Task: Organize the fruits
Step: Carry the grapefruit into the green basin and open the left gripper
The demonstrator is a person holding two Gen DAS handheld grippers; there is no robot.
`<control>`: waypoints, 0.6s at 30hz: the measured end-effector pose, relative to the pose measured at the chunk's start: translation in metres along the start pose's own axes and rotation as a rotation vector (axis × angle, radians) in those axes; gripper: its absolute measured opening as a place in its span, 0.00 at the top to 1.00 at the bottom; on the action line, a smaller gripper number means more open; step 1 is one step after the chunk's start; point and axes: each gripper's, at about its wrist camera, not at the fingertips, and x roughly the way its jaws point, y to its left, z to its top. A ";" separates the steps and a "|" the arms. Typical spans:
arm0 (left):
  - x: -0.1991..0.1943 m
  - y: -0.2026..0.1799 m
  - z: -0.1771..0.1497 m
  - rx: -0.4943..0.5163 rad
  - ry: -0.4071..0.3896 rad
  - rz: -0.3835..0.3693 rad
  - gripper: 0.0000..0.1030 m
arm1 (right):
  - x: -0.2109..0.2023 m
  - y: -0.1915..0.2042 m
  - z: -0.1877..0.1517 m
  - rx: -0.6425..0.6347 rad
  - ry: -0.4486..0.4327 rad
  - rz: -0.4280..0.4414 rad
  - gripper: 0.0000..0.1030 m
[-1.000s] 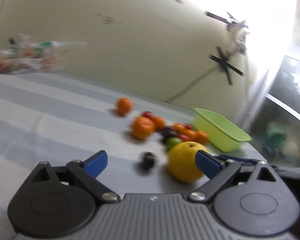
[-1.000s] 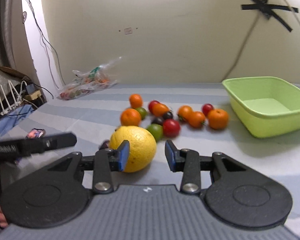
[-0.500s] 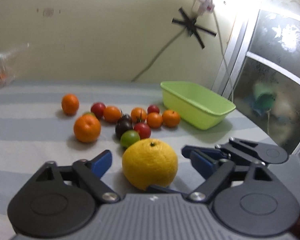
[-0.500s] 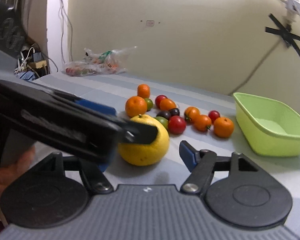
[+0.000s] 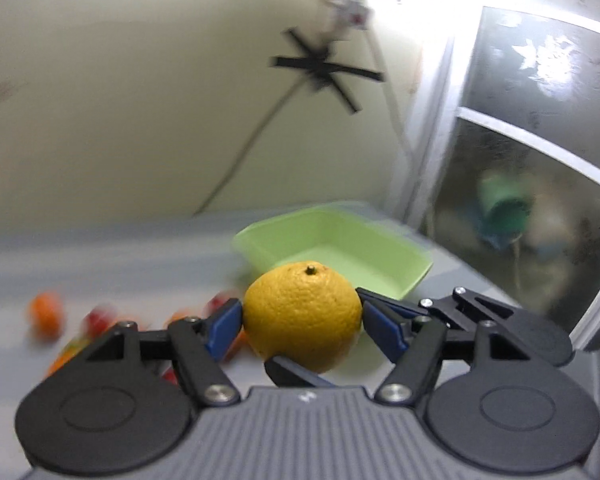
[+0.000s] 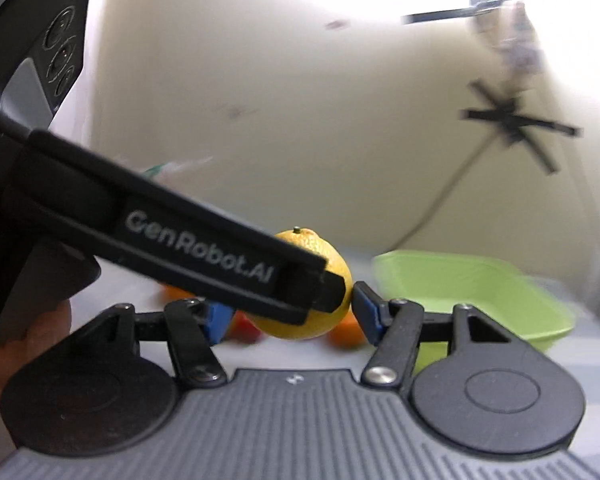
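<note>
A large yellow citrus fruit (image 5: pixel 302 316) is gripped from both sides. My left gripper (image 5: pixel 302 324) has its blue pads against the fruit's left and right flanks. My right gripper (image 6: pixel 290 314) is also closed around the same fruit (image 6: pixel 332 264), coming in from the right; its fingers (image 5: pixel 396 316) show in the left wrist view. The left gripper's arm (image 6: pixel 204 256) crosses the right wrist view and hides much of the fruit. The fruit is lifted above the table. A green tub (image 5: pixel 340 248) (image 6: pixel 468 288) stands behind it.
Small oranges and tomatoes (image 5: pixel 46 316) lie blurred on the striped tablecloth at the lower left, and some (image 6: pixel 346 334) show under the fruit in the right wrist view. A wall with a taped cable (image 5: pixel 324 68) is behind. A window (image 5: pixel 532 184) is at right.
Both grippers have closed on the yellow fruit and lifted it off the table toward the green tub. The small fruits have dropped lower in view.
</note>
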 end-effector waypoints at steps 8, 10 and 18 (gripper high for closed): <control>0.106 -0.023 0.036 -0.037 0.081 -0.071 0.33 | 0.033 -0.097 0.009 0.069 0.067 -0.152 0.36; 0.123 -0.022 0.033 -0.069 0.122 -0.073 0.33 | 0.050 -0.108 0.006 0.100 0.105 -0.160 0.36; 0.118 -0.027 0.025 -0.048 0.098 -0.064 0.30 | 0.062 -0.106 -0.003 0.049 0.157 -0.207 0.26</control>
